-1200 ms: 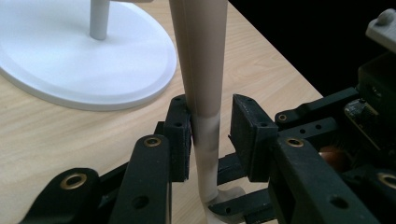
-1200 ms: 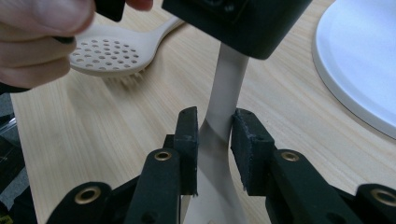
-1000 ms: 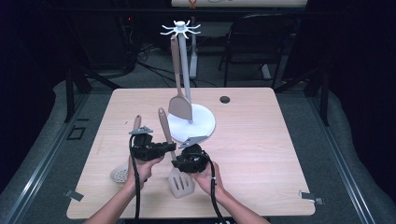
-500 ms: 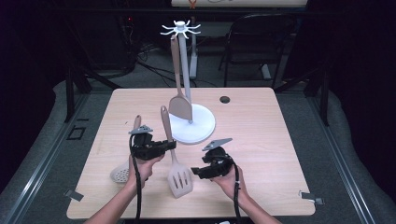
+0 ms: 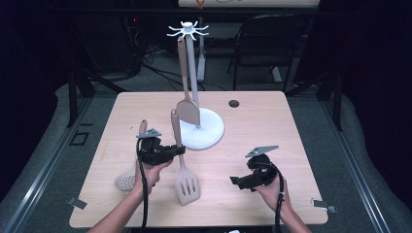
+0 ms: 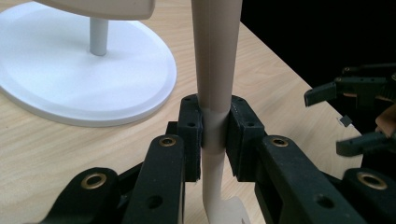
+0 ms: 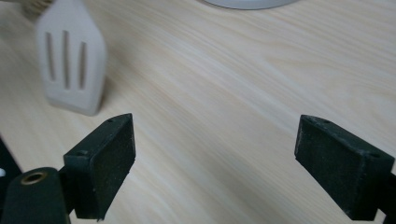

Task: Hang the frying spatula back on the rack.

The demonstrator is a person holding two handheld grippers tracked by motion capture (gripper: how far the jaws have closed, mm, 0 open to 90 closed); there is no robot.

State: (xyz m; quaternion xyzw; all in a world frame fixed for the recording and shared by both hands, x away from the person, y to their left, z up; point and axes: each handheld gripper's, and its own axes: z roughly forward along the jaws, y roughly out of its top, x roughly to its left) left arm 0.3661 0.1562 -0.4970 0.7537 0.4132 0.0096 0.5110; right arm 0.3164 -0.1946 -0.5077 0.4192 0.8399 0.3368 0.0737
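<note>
A beige slotted spatula (image 5: pixel 187 187) stands tilted over the table, blade down near the front. My left gripper (image 5: pixel 178 149) is shut on its handle; in the left gripper view the pads clamp the handle (image 6: pixel 215 135) from both sides. My right gripper (image 5: pixel 237 181) hovers open at the front right, apart from the spatula. Its jaws (image 7: pixel 215 163) stand wide over bare wood, with the slotted blade (image 7: pixel 70 74) off to their left. A white utensil stand (image 5: pixel 193 63) rises behind, and a solid spatula (image 5: pixel 187 109) hangs from its hooked top.
A perforated spoon (image 5: pixel 126 180) lies on the table left of my left hand. The stand's round white base (image 5: pixel 209 131) sits mid-table, also seen as the white base (image 6: pixel 84 74). A small dark hole (image 5: pixel 234 103) marks the tabletop at the back. Chairs and cables lie beyond.
My right gripper has come off the spatula's blade and moved right and toward the front, open. The left gripper keeps its hold on the handle, nearly still.
</note>
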